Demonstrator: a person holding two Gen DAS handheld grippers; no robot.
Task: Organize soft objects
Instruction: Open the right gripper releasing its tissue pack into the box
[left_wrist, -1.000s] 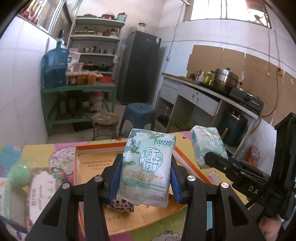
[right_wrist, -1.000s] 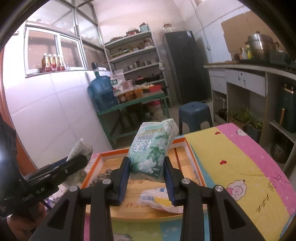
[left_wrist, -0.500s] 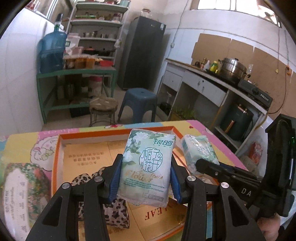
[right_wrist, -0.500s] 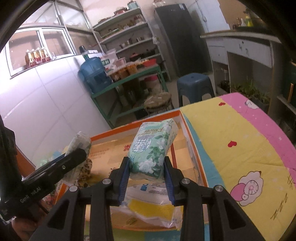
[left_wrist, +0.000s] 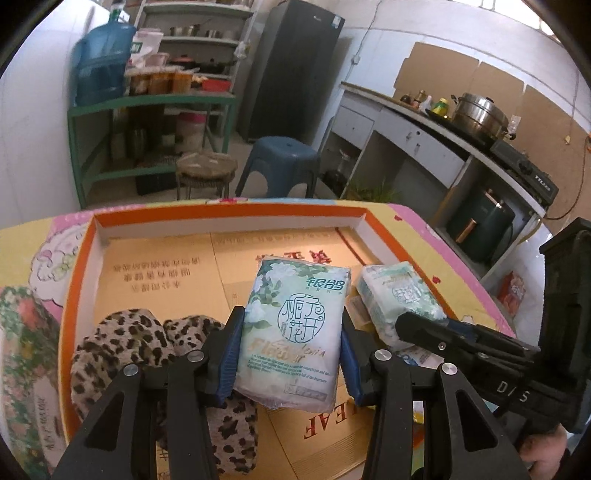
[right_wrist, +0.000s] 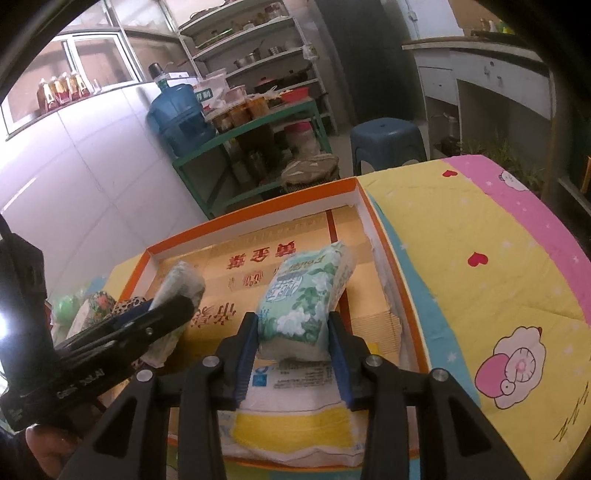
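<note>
A kitchen with a green rack, a blue water jug (right_wrist: 180, 117), a dark fridge and a blue stool (left_wrist: 282, 164) lies beyond a table under a cartoon-print cloth (right_wrist: 480, 273). On the cloth sits a shallow orange-rimmed box (left_wrist: 83, 258), its floor lined with tan cardboard.

Compared with 1 second ago, both grippers have come lower and further over the box, so its floor now fills much more of each view.

The left gripper (left_wrist: 291, 350) has its jaws clamped on a tissue pack (left_wrist: 293, 328), which stands upright between the blue pads above the box's near half. The right gripper (right_wrist: 291, 347) is likewise closed on a second tissue pack (right_wrist: 306, 299), held at the box's 3 o'clock side, just above a flat white and yellow package (right_wrist: 295, 424) lying on the floor there.

A leopard-print cloth (left_wrist: 125, 347) is bunched at 8 o'clock in the left view, inside the box near its left wall. The far half of the floor, toward 12 o'clock, is bare cardboard. The right pack is close to the box's right wall.

The left pack reads "Flower" and "Gardenia" under large Chinese characters inside a circle. Red letters "LEAF" show upside down on the cardboard at 6 o'clock. The other printing is Chinese and too small to read.
</note>
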